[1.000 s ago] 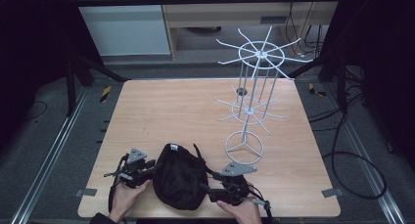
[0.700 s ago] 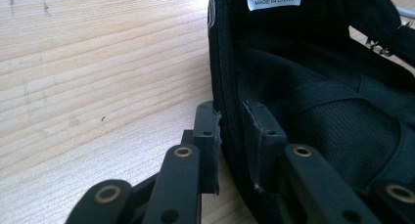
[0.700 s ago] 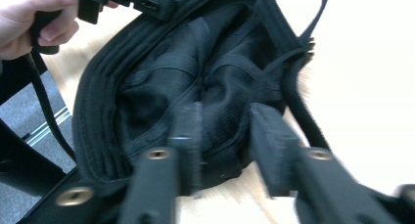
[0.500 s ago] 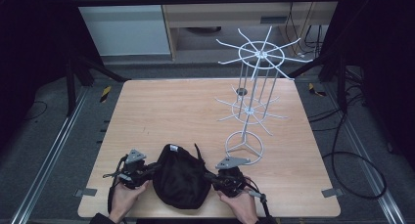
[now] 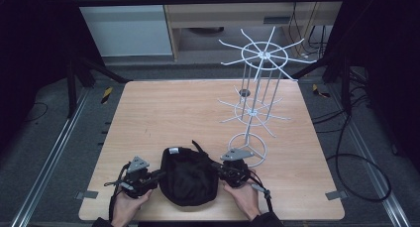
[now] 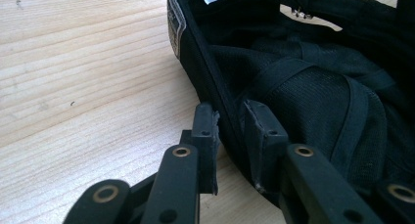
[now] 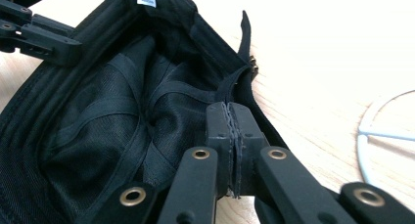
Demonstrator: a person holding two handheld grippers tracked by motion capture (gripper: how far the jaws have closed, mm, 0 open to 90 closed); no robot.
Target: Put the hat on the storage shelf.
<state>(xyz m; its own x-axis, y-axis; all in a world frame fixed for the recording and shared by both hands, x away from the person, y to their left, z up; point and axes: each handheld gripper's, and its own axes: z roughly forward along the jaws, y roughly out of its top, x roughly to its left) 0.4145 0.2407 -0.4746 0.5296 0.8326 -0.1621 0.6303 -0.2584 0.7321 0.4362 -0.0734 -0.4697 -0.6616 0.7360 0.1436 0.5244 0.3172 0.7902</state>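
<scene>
A black cap point(image 5: 190, 177) lies upside down on the wooden table point(image 5: 173, 113) near its front edge, white label at the far rim. My left gripper point(image 5: 161, 175) comes at it from the left. In the left gripper view the cap's rim point(image 6: 230, 121) runs between the pads of the left gripper point(image 6: 230, 128), which touch it on both sides; these jaws have just been opening a little. My right gripper point(image 5: 216, 166) is at the cap's right side. Its jaws point(image 7: 234, 121) are pressed together on the rim of the cap point(image 7: 122, 116). The left gripper point(image 7: 44, 33) shows across the cap.
A white wire display rack point(image 5: 255, 108) with two tiers of spokes stands on a ring base point(image 5: 247, 147) just right of the cap, close behind my right gripper. Its base ring point(image 7: 377, 136) shows in the right gripper view. Bare wood lies to the left and behind.
My right gripper has shifted slightly away from the table's front edge and in to the cap's right rim, where its jaws have shut. The left hand has stayed in place.
</scene>
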